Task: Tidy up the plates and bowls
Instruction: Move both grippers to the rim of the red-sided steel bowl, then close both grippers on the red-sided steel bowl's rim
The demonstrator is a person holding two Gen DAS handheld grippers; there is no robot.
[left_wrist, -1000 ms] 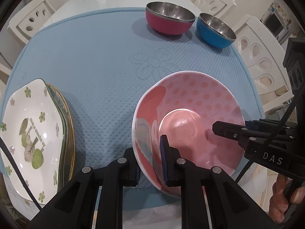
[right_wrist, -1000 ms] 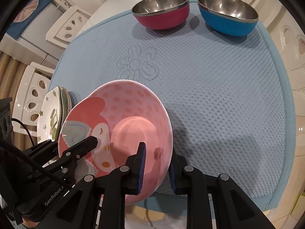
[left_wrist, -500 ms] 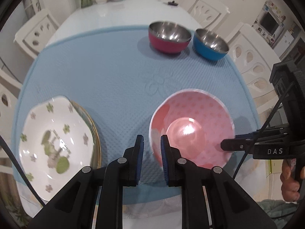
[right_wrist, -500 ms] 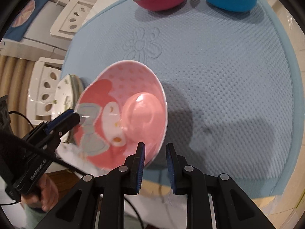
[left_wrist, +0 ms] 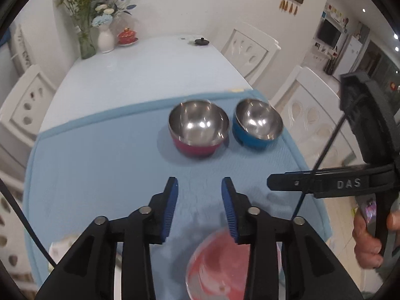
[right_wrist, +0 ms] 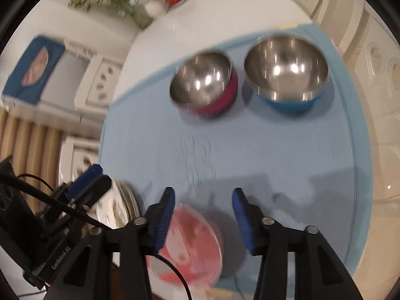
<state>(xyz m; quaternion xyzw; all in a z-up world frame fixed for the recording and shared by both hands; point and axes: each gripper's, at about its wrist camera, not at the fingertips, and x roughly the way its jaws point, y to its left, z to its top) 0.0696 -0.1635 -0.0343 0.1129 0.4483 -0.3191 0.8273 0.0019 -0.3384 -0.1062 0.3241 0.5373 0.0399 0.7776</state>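
Both grippers agape above mat

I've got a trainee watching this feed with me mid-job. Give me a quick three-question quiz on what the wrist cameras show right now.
1. True or false: the left gripper is shut on the pink bowl.
2. Which steel bowl sits nearer the mat's right edge? A) red bowl B) blue bowl
3. Fill in: the right gripper stands ____, with nothing between its fingers.

Key
1. False: it is open, and the pink bowl rests on the mat below it.
2. B.
3. Open.
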